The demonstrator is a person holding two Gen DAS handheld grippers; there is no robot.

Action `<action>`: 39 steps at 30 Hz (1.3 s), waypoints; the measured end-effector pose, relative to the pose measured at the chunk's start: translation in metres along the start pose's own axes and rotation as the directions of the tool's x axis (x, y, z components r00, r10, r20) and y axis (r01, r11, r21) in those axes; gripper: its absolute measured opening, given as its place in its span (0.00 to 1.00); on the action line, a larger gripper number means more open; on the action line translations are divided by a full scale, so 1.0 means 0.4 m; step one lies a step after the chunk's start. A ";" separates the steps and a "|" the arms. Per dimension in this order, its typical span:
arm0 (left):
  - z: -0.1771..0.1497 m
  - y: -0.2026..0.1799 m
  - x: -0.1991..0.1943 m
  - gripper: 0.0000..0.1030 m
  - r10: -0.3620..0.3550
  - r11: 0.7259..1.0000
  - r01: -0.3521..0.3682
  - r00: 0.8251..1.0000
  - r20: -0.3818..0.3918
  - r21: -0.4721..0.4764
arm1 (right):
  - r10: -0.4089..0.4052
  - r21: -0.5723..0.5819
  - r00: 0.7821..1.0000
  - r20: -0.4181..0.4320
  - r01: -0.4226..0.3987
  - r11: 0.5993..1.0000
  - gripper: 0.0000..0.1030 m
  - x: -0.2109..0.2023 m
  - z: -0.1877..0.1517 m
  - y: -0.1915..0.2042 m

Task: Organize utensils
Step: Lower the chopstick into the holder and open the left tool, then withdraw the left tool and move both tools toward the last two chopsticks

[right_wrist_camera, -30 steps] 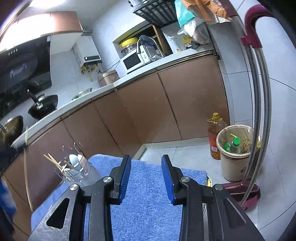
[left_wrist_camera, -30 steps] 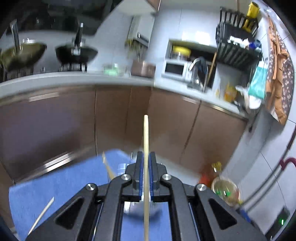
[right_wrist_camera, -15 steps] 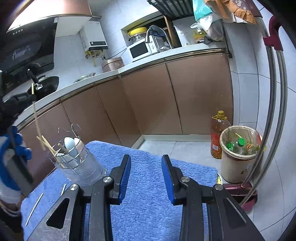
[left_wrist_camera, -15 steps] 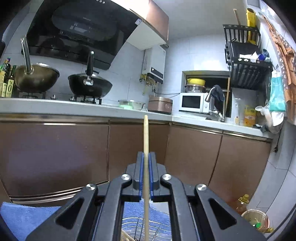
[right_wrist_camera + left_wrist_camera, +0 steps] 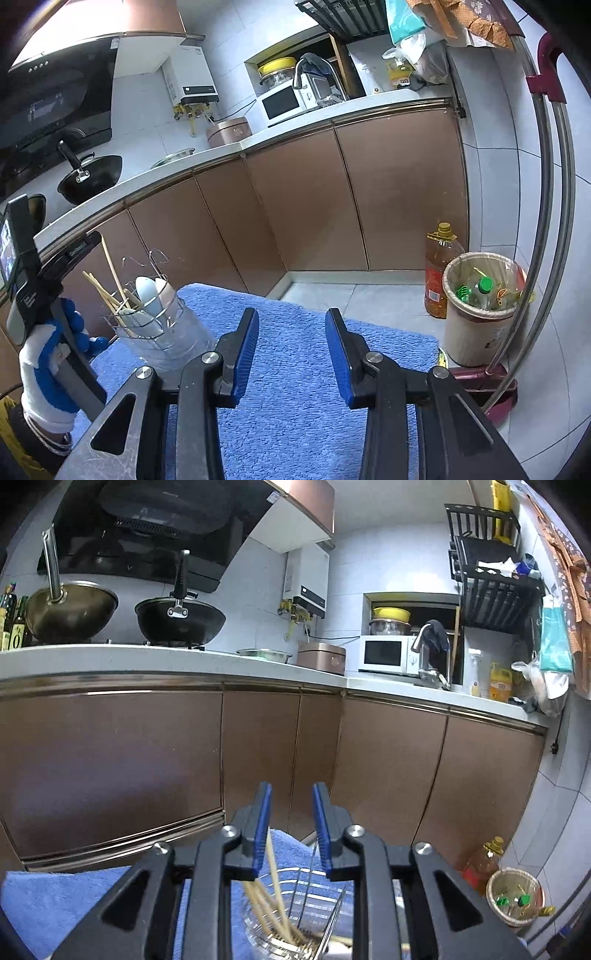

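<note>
Directly below the left gripper [image 5: 291,830] stands a wire utensil holder [image 5: 147,325] inside a clear plastic sleeve, near the far left corner of a blue mat [image 5: 295,387]. The left gripper's blue-padded jaws have just been opening; they stand apart, and nothing is pressed between them. Seen through the gap, several wooden chopsticks [image 5: 271,897] lean inside the holder, one long chopstick [image 5: 114,273] rising higher than the rest. Two pale spoons [image 5: 151,295] stand upright in the same holder beside the chopsticks.

From the right wrist view, a hand in a blue and white glove [image 5: 51,365] grips the left tool's handle at the mat's left edge, just beside the holder. The right gripper [image 5: 291,354] hovers over the middle of the mat, jaws parted and empty, well apart from the holder.

Behind the mat runs a row of brown cabinet doors [image 5: 258,757] under a white counter [image 5: 184,661]. On the counter sit two woks [image 5: 181,620], a rice cooker [image 5: 321,657] and a white microwave [image 5: 386,653]. On the floor off the mat's right edge stand an oil bottle [image 5: 439,273] and a waste bin [image 5: 480,317], close together, with curved metal tubes [image 5: 554,221] beside the bin.
</note>
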State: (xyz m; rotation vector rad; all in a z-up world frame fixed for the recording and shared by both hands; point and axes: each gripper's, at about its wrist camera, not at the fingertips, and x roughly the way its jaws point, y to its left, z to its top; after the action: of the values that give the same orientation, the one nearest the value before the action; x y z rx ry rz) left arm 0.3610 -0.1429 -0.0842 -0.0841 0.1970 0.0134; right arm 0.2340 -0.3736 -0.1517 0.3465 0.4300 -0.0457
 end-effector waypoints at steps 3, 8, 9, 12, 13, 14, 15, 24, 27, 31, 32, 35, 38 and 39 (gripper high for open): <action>0.019 0.015 -0.064 0.21 -0.022 0.999 0.022 1.000 -0.010 0.042 | 0.007 0.007 1.000 0.012 -0.007 1.000 0.34 -0.009 0.008 -0.004; 0.027 0.039 -0.157 0.22 -0.099 0.986 0.112 0.989 -0.106 0.125 | 0.028 -0.003 0.999 0.033 -0.028 1.000 0.37 -0.030 0.020 0.018; 0.025 0.045 -0.189 0.25 -0.086 0.983 0.104 0.989 -0.123 0.148 | 0.033 -0.020 0.999 0.039 -0.032 0.999 0.37 -0.038 0.023 0.030; 0.019 0.060 -0.260 0.26 -0.081 0.976 0.112 0.983 -0.164 0.187 | 0.052 -0.049 0.998 0.047 -0.050 0.998 0.39 -0.062 0.028 0.056; 0.015 0.064 -0.287 0.26 -0.067 0.973 0.103 0.982 -0.176 0.206 | 0.057 -0.056 0.997 0.049 -0.055 0.997 0.40 -0.075 0.029 0.065; 0.012 0.066 -0.311 0.26 -0.060 0.970 0.100 0.982 -0.181 0.222 | 0.062 -0.057 0.997 0.047 -0.059 0.997 0.40 -0.086 0.028 0.073; 0.007 0.067 -0.330 0.30 -0.048 0.967 0.092 0.982 -0.183 0.239 | 0.069 -0.055 0.997 0.043 -0.066 0.996 0.41 -0.097 0.024 0.079; -0.022 0.094 -0.480 0.51 -0.021 0.948 0.074 0.984 -0.174 0.308 | 0.061 -0.135 0.998 -0.007 -0.061 0.989 0.43 -0.210 -0.046 0.166; -0.022 0.112 -0.511 0.53 -0.021 0.951 0.072 0.985 -0.172 0.301 | 0.051 -0.166 0.998 -0.023 -0.054 0.985 0.44 -0.246 -0.068 0.197; -0.015 0.139 -0.549 0.53 -0.017 0.952 0.063 0.988 -0.154 0.299 | 0.031 -0.207 0.999 -0.027 -0.036 0.978 0.46 -0.285 -0.083 0.236; -0.012 0.146 -0.556 0.53 -0.018 0.951 0.064 0.988 -0.151 0.302 | 0.030 -0.212 0.999 -0.026 -0.034 0.977 0.46 -0.294 -0.086 0.243; -0.010 0.166 -0.580 0.53 -0.015 0.950 0.057 0.990 -0.137 0.306 | 0.027 -0.228 0.999 -0.022 -0.031 0.973 0.46 -0.318 -0.091 0.267; -0.011 0.186 -0.599 0.53 -0.015 0.950 0.055 0.991 -0.132 0.307 | 0.021 -0.245 1.000 -0.021 -0.026 0.969 0.47 -0.336 -0.100 0.290; -0.012 0.192 -0.604 0.53 -0.014 0.950 0.054 0.991 -0.132 0.306 | 0.022 -0.250 1.000 -0.022 -0.026 0.968 0.47 -0.341 -0.102 0.297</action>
State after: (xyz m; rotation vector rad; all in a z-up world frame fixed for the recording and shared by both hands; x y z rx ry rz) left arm 0.1217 -0.0678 -0.0478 0.2260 0.3240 -0.0574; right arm 0.1073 -0.2519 -0.0918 0.1035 0.4446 0.0355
